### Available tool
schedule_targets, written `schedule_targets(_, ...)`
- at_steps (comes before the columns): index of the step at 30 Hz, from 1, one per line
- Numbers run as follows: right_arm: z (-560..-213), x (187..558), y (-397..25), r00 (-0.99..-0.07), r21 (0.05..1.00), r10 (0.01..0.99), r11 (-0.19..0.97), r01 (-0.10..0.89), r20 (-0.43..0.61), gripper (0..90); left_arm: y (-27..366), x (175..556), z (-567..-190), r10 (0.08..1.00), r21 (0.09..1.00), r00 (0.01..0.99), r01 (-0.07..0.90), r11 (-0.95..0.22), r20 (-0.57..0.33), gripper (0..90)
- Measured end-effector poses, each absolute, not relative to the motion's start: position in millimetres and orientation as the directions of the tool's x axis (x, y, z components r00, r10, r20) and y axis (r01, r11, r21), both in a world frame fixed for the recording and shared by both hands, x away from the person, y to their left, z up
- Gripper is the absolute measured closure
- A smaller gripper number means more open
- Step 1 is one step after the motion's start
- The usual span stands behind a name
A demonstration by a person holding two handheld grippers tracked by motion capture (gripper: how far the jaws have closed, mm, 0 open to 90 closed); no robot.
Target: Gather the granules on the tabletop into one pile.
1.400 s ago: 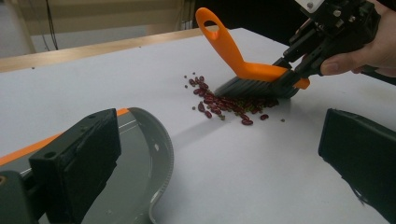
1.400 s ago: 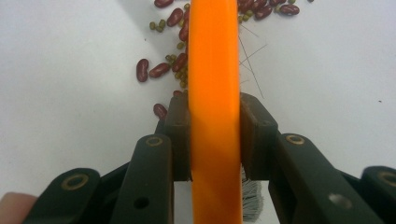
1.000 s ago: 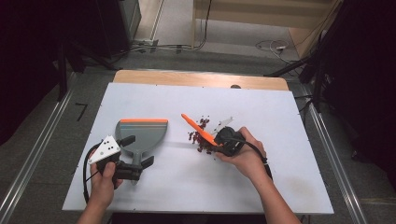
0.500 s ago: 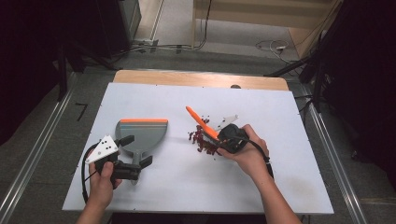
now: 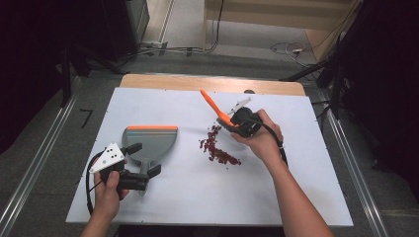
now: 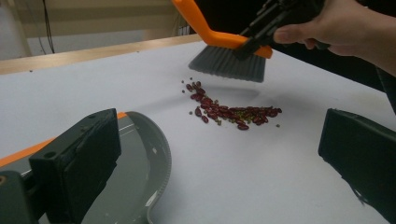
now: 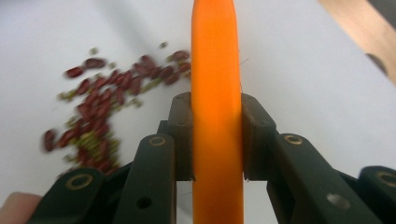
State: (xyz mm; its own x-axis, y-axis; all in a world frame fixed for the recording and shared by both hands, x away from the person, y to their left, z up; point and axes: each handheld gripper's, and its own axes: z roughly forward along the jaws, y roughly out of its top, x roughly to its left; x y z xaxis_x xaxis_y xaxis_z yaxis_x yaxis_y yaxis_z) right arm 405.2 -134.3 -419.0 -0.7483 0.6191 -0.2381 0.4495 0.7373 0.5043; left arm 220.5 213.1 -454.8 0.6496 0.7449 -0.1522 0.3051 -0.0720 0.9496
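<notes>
While the sweeping of the spilled beans is in hand, the high view is taken first. On the white table top (image 5: 276, 192) a small curved heap of dark red beans mixed with little green ones (image 5: 216, 146) is seen near the middle, a little toward the right edge. The right gripper (image 5: 231, 123) is closed on the orange plastic hand brush with grey bristles (image 5: 216, 109), whose handle points toward the far edge. The grey plastic dustpan with an orange lip (image 5: 149, 141) lies left of the heap, well apart from it, its lip turned to the far edge. The left gripper (image 5: 144, 159) is placed at the dustpan handle near the front edge; from here it cannot be told if the handle is clamped.

From the left gripper view, its two black jaws are seen standing wide apart, and nothing is pressed between them; the dustpan (image 6: 140, 177) lies just beside the left jaw. The brush (image 6: 229, 58) is lifted above the far side of the beans (image 6: 233, 113).

From the right gripper view, the orange handle (image 7: 217, 116) is squeezed firmly between the jaws.

As a judgement, the next move calls for the dustpan lip to be turned toward the heap, and the brush to be lowered behind the beans and drawn gently toward it.
</notes>
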Motion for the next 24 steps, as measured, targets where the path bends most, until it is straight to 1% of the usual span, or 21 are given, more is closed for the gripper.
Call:
schedule_targets(6, -424.3, 432.1, -117.5, -0.755, 0.468, 0.589, 0.774, 0.425, -0.288, 69.0, 216.0, 220.6, -455.0, 0.747, 0.95, 0.646, 0.307, -0.065, -0.158, 0.0)
schedule_targets(11, -433.5, 443.9, -101.4, -0.745, 0.43, 0.568, 0.804, 0.411, -0.35, 69.0, 216.4, 220.3, -455.1, 0.745, 0.95, 0.649, 0.304, -0.07, -0.153, 0.0)
schedule_targets(14, -438.8, 448.2, -97.5, -0.766, 0.435, 0.563, 0.8, 0.413, -0.311, 69.0, 216.6, 219.9, -455.0, 0.745, 0.95, 0.648, 0.305, -0.067, -0.156, 0.0)
schedule_targets(16, -439.3, 446.3, -94.3, -0.772, 0.421, 0.557, 0.807, 0.415, -0.307, 68.9, 216.9, 220.1, -455.1, 0.746, 0.95, 0.648, 0.305, -0.065, -0.156, 0.0)
schedule_targets(19, -440.7, 442.7, -93.6, -0.787, 0.419, 0.555, 0.803, 0.423, -0.269, 68.4, 216.6, 220.1, -455.0, 0.745, 0.95, 0.648, 0.305, -0.065, -0.157, 0.0)
schedule_targets(24, -442.6, 433.5, -94.6, -0.815, 0.419, 0.53, 0.811, 0.407, -0.235, 68.0, 214.5, 219.8, -454.4, 0.744, 0.95, 0.651, 0.303, -0.075, -0.149, 0.0)
